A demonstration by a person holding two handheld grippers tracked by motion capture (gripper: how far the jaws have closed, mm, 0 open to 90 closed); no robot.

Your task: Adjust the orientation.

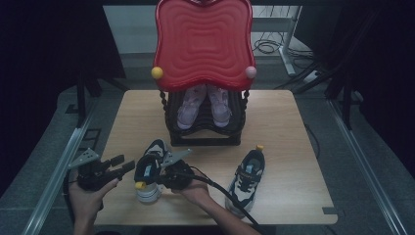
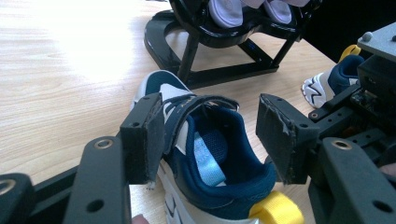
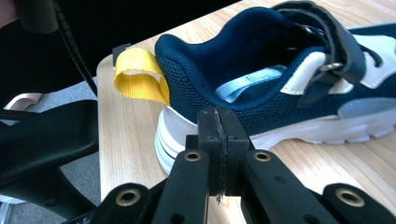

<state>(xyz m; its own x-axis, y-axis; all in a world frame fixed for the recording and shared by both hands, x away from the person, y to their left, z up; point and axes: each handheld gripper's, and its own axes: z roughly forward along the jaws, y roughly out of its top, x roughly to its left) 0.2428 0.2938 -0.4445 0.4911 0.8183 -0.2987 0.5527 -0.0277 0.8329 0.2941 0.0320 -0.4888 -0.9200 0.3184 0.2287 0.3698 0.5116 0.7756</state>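
Wooden table point(image 1: 293, 186), dim room: two grippers at a navy sneaker.

The navy sneaker point(image 1: 149, 171) stands near the table's front edge; the left gripper point(image 2: 210, 137) hangs spread about its heel, seemingly untouching, while the right gripper point(image 3: 218, 135) sits pressed together, empty, beside its sole.

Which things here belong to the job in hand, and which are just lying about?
In the job: navy-and-white sneaker with yellow heel loop; left gripper, open; right gripper, shut empty.

Lying about: second matching sneaker; black shoe rack; pink shoes; red tray.
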